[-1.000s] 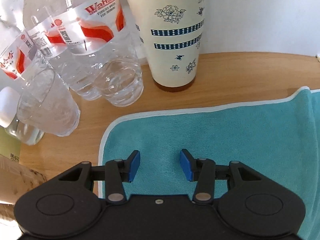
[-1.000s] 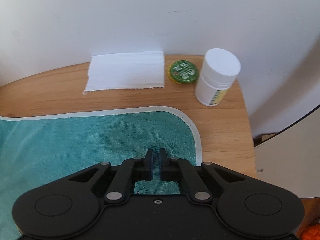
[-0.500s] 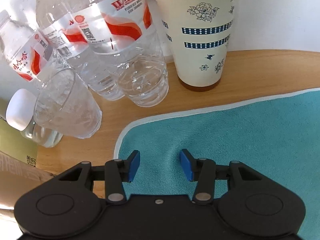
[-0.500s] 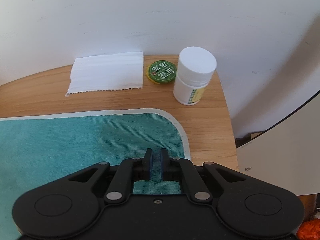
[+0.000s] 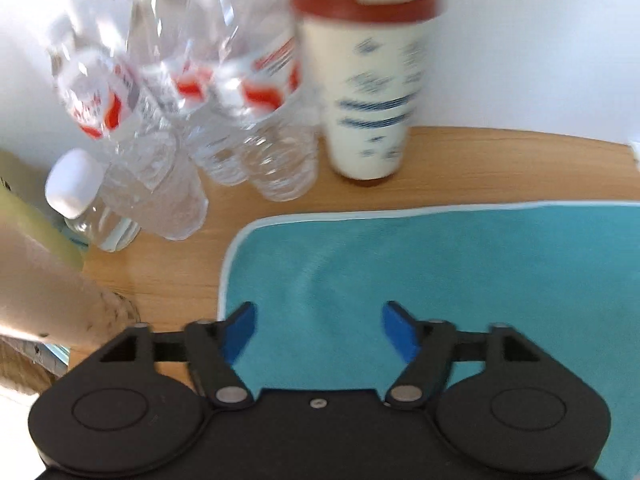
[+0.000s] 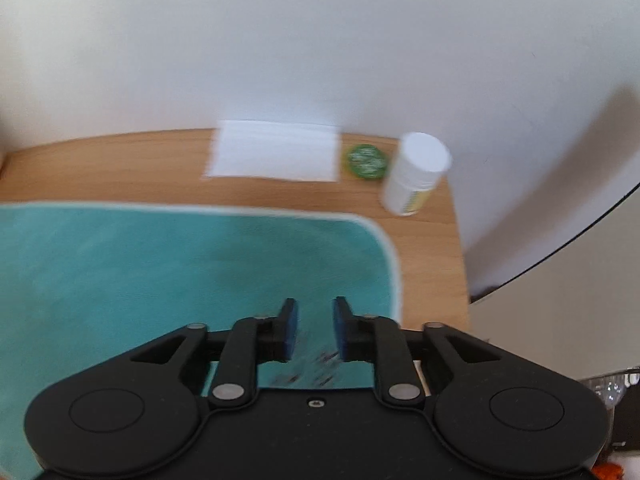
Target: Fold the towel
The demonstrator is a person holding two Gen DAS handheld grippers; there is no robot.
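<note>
Nearby — bottles (image 5: pixel 256 120), tumbler (image 5: pixel 372 92), beside towel (image 5: pixel 440 280).

Light: bright daylight is being thrown on the wall (image 6: pixel 320 48).
Blur: bottles (image 5: pixel 208 92) and tumbler (image 5: pixel 372 92) are being smeared.
Edges: the table (image 6: pixel 120 172) is being bowed by fisheye.

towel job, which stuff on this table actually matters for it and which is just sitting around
Part of the job:
- teal towel, lying flat
- left gripper, open over it
- right gripper, open over it

Just lying about:
- water bottles
- patterned tumbler
- paper napkin
- green tin
- white pill bottle
</note>
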